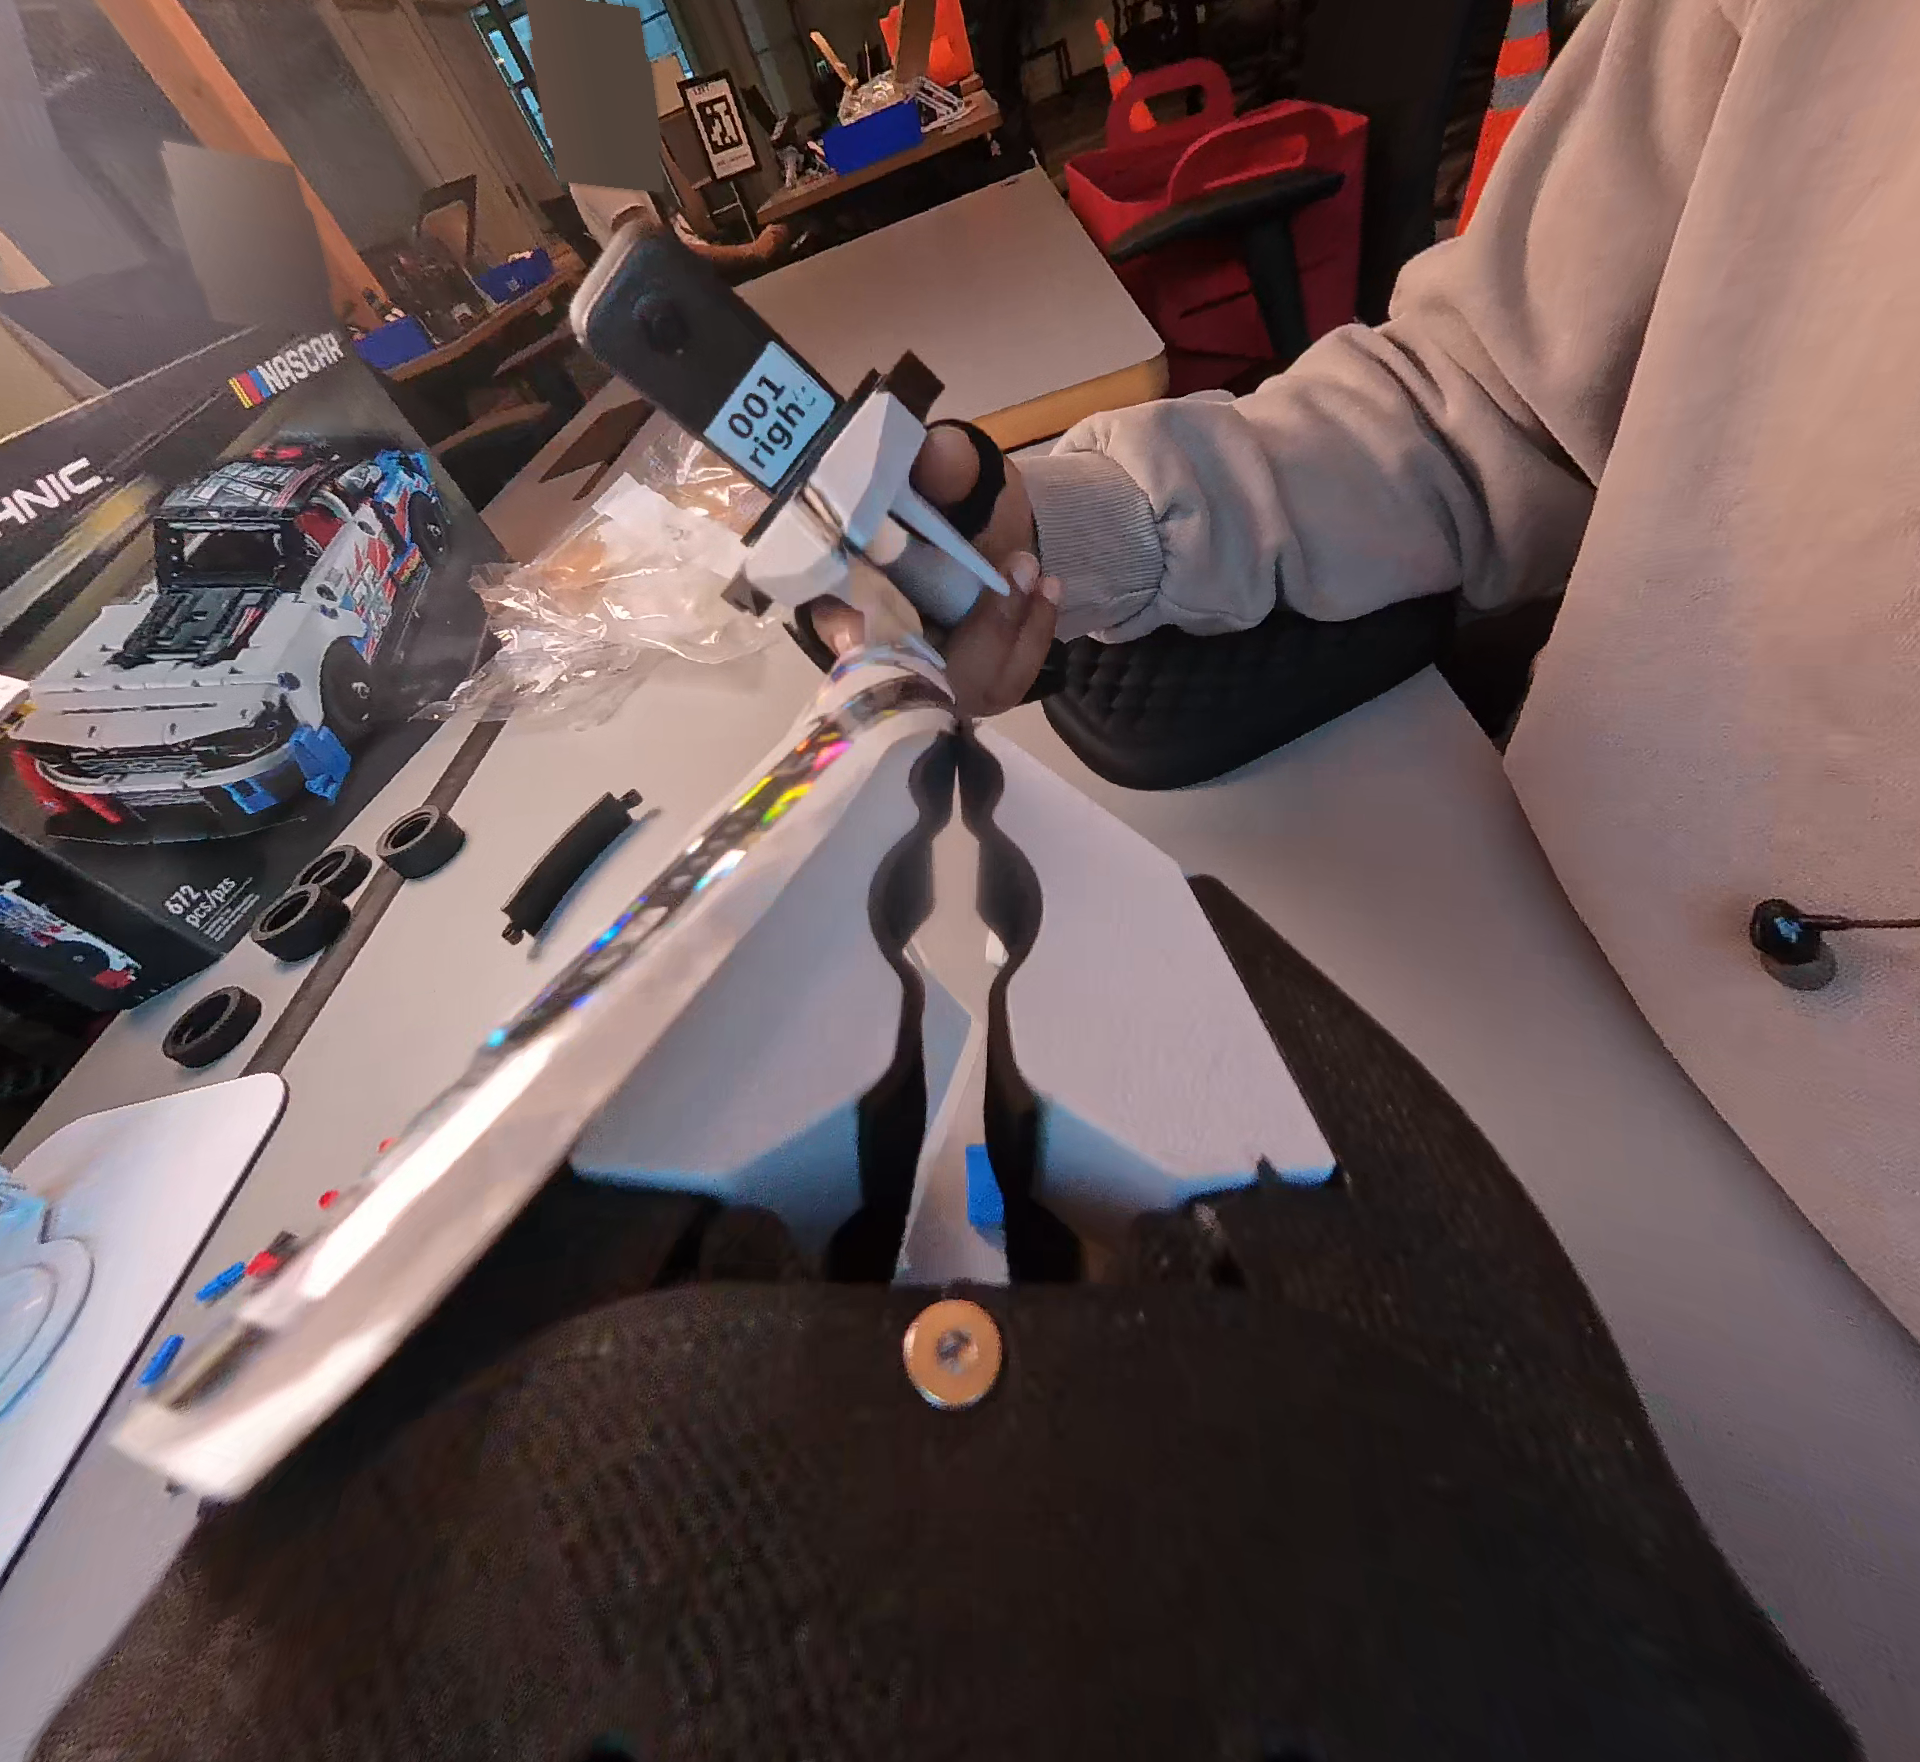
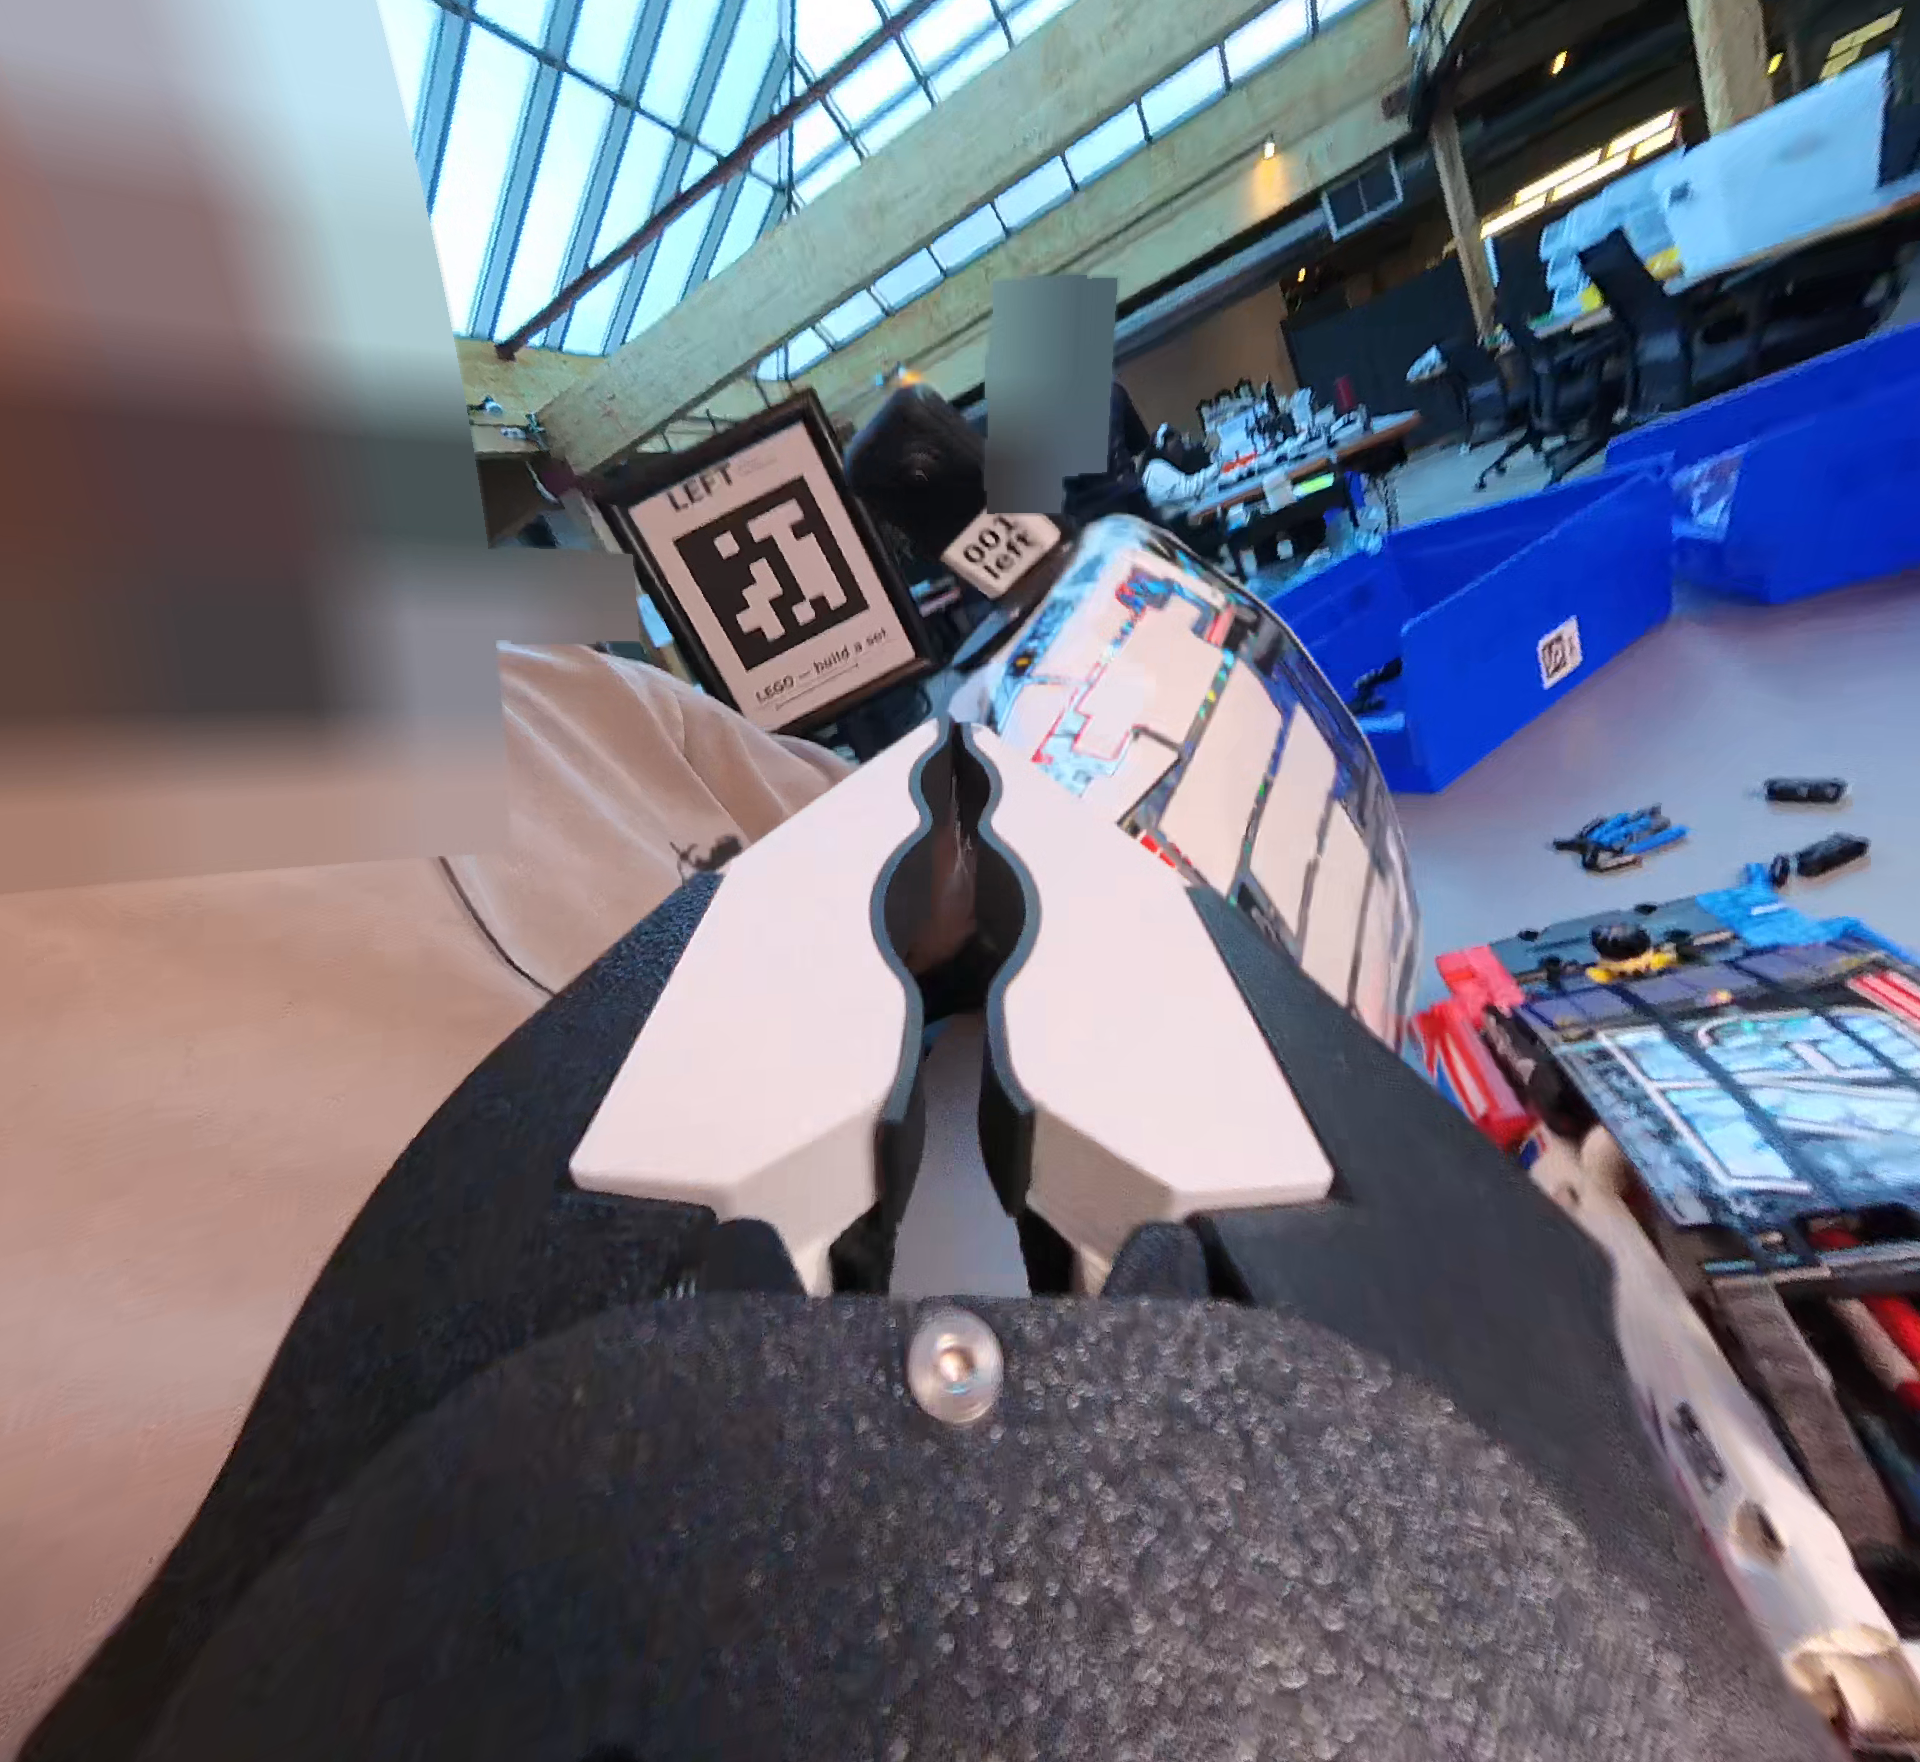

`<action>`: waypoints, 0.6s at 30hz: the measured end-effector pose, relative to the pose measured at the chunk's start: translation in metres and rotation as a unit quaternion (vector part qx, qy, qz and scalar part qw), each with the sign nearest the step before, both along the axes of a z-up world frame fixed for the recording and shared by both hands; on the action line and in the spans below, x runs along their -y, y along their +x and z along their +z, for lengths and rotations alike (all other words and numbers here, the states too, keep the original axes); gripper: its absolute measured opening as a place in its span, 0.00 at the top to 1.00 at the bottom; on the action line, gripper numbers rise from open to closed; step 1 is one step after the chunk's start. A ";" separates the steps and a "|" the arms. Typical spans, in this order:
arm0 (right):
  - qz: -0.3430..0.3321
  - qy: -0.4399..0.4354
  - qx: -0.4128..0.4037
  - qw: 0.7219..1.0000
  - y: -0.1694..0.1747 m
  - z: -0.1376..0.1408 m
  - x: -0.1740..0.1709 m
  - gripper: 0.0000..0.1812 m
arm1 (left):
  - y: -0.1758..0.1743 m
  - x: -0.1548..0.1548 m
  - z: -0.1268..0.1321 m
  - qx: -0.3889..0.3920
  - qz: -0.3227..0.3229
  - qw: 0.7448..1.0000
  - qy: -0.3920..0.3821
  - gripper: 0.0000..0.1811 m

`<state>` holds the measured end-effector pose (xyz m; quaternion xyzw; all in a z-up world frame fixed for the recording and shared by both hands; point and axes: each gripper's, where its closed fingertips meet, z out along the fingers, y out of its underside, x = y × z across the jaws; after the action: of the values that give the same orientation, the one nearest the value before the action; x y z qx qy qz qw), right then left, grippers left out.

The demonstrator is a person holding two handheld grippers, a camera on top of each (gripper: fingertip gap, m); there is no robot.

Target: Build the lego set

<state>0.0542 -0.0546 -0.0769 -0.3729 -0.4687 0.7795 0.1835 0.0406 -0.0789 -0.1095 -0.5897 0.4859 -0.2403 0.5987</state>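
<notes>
both grippers pinch the holographic sticker sheet (image 1: 582,1006) between them. the left gripper (image 1: 961,746) has its fingers pressed together on one edge, and the right gripper (image 2: 961,741) clamps the other edge (the sheet bows between them). this looks like the sticker step. next they need to peel 1 decal and bring it to the part-built car (image 2: 1704,1068) on the desk (image 2: 1558,839). the blue bins (image 2: 1538,663) hold parts too small to tell. 4 black tyres (image 1: 301,917) lie by the set's box (image 1: 208,632).
</notes>
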 end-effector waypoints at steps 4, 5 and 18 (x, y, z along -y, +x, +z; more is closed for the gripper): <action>-0.067 0.000 -0.076 0.995 0.014 0.028 -0.021 1.00 | -0.012 -0.004 0.016 0.019 0.009 1.000 -0.009 1.00; -0.082 -0.001 -0.091 0.992 0.019 0.034 -0.026 1.00 | -0.017 -0.008 0.019 0.017 0.017 1.000 -0.008 1.00; -0.196 0.019 -0.081 0.977 0.025 0.027 -0.064 1.00 | -0.252 -0.169 0.126 0.154 0.326 0.932 -0.030 1.00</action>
<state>0.0792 0.0092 -0.0496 -0.3897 -0.3850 0.7468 0.3770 -0.2112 0.0897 0.0166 -0.6894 0.1614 -0.1344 0.6932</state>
